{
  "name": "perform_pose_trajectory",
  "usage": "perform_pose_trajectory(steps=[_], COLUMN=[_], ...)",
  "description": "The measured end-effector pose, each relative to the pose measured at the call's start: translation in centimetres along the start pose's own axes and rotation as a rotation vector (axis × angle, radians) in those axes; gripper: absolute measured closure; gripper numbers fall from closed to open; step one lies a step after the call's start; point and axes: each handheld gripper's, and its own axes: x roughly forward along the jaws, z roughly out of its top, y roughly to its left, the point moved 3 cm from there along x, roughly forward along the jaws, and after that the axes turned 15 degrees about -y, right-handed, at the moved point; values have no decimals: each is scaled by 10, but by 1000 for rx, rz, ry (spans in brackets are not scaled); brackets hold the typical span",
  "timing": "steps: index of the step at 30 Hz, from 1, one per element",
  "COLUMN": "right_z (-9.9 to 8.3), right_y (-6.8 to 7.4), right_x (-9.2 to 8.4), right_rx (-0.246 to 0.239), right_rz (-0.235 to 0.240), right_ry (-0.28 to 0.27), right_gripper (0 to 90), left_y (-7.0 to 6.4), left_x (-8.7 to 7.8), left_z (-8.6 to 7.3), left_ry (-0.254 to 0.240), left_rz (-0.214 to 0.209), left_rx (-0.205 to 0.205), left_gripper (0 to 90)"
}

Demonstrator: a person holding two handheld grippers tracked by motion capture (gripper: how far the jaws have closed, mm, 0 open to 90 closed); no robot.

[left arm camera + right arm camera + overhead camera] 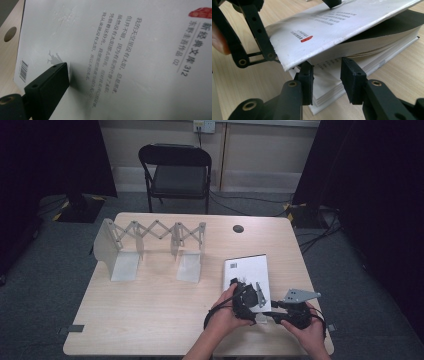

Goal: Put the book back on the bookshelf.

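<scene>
On the wooden desk (150,320), a book (248,270) cover (332,30) is lifted above the right gripper (327,82), jaws apart, pages between; left gripper (47,87) jaws are spread.

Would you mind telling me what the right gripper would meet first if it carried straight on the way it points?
Probably the book's page edges: the right gripper points at them under the lifted cover, jaws apart. How near it is remains unclear.

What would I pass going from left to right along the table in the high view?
Folding white rack → small round hole in the tabletop → white book → right gripper, with its grey plate near the table's right edge.
</scene>
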Motion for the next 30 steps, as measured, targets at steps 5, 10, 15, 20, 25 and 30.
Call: perform_pose_trajectory(steps=[5,10,15,20,25,30], right_z=[-1,0,-2,-6,-17,-23], right_y=[-1,-1,0,-4,-11,-17], right_x=[0,0,1,-1,-7,-13], right_rx=[7,10,0,-27,-64,-86], right_rz=[3,9,31,19,15,-11], right_ry=[-3,-17,-22,-15,24,43], right_gripper=[636,618,499,330,283,265], left_y=[-1,-4,-3,3,14,23], left_x=[-4,-8,-12,-19,-28,-34], left_z=[4,3,4,10,15,22], left_ry=[5,-30,-31,-29,-39,-23], left_rz=[-11,-2,-10,-22,-38,-40], left_rx=[106,138,149,128,100,82], left_gripper=[146,219,281,339,385,422])
